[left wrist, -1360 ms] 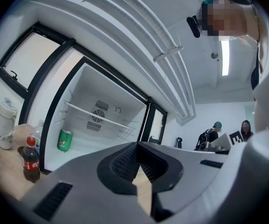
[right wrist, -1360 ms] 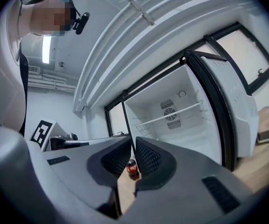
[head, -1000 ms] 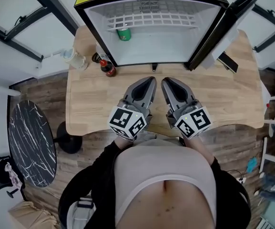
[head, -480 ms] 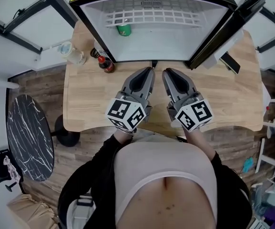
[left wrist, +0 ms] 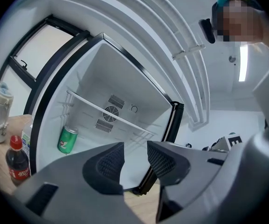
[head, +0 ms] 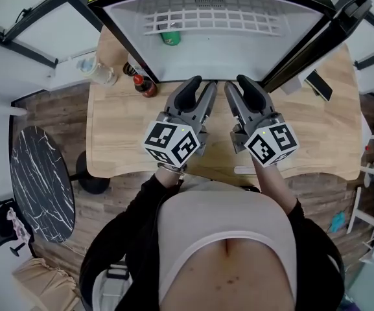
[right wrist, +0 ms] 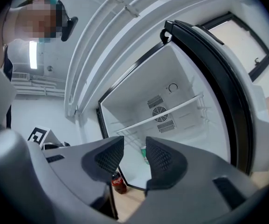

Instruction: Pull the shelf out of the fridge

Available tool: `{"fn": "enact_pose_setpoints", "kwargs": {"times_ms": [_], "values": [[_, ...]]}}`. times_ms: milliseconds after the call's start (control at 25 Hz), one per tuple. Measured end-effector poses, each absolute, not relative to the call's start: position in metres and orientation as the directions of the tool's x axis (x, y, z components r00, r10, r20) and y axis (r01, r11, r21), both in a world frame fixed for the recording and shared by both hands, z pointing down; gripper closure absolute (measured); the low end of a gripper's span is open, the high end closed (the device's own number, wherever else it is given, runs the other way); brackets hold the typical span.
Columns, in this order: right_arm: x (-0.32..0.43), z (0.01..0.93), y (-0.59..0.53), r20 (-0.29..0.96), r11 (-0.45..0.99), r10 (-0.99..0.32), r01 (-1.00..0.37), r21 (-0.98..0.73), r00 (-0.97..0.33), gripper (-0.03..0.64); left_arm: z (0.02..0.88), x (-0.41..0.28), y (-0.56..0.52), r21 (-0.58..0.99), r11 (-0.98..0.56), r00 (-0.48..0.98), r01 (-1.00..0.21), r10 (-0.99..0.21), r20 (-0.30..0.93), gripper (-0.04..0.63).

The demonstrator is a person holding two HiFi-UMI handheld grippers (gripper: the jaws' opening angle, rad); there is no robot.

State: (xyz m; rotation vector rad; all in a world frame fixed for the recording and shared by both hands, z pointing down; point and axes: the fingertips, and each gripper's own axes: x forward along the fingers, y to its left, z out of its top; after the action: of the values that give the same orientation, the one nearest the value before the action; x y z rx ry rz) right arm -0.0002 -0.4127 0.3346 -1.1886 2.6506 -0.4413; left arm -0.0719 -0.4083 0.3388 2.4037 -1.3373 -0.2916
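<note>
The small fridge (head: pixel 128 44) stands open on the wooden table (head: pixel 118 141). Its white wire shelf (head: pixel 212 21) spans the upper inside, also visible as the shelf (left wrist: pixel 107 112) and the shelf (right wrist: pixel 167 115) in the gripper views. A green can (head: pixel 170 38) sits on the fridge floor at the left. My left gripper (head: pixel 199 88) and right gripper (head: pixel 240 87) hover side by side just before the fridge's front edge, below the shelf. Both sets of jaws are opening, a narrow gap between the pads, nothing in them. The left gripper (left wrist: pixel 135 149) and right gripper (right wrist: pixel 135 147) both point into the fridge.
The fridge door (head: pixel 316 37) swings out to the right. A cola bottle (head: pixel 144 86) and a pale bottle (head: pixel 99 71) stand on the table left of the fridge. A dark flat item (head: pixel 320 86) lies at the right. A black marble round table (head: pixel 41 186) stands lower left.
Both grippers have moved forward over the table to the fridge's front edge. Their jaws, shut before, now stand slightly apart.
</note>
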Motion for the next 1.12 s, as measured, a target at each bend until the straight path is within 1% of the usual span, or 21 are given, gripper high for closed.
{"fn": "enact_pose_setpoints", "kwargs": {"times_ms": [200, 400, 600, 1120], "values": [[0.007, 0.332, -0.436, -0.074, 0.607, -0.773, -0.700, -0.376, -0.630, 0.445, 0.339, -0.074, -0.425, 0.430, -0.468, 0.519, -0.772, -0.855, 0.001, 0.431], [0.011, 0.334, -0.459, -0.065, 0.575, -0.791, -0.702, -0.421, -0.609, 0.390, 0.333, -0.079, -0.445, 0.439, -0.455, 0.501, -0.774, -0.865, -0.013, 0.416], [0.013, 0.330, -0.481, -0.078, 0.556, -0.804, -0.697, -0.454, -0.590, 0.373, 0.331, -0.085, -0.468, 0.450, -0.434, 0.475, -0.780, -0.880, -0.024, 0.409], [0.003, 0.323, -0.529, -0.110, 0.541, -0.809, -0.659, -0.523, -0.577, 0.339, 0.331, -0.090, -0.514, 0.533, -0.395, 0.451, -0.748, -0.892, -0.028, 0.345]]}}
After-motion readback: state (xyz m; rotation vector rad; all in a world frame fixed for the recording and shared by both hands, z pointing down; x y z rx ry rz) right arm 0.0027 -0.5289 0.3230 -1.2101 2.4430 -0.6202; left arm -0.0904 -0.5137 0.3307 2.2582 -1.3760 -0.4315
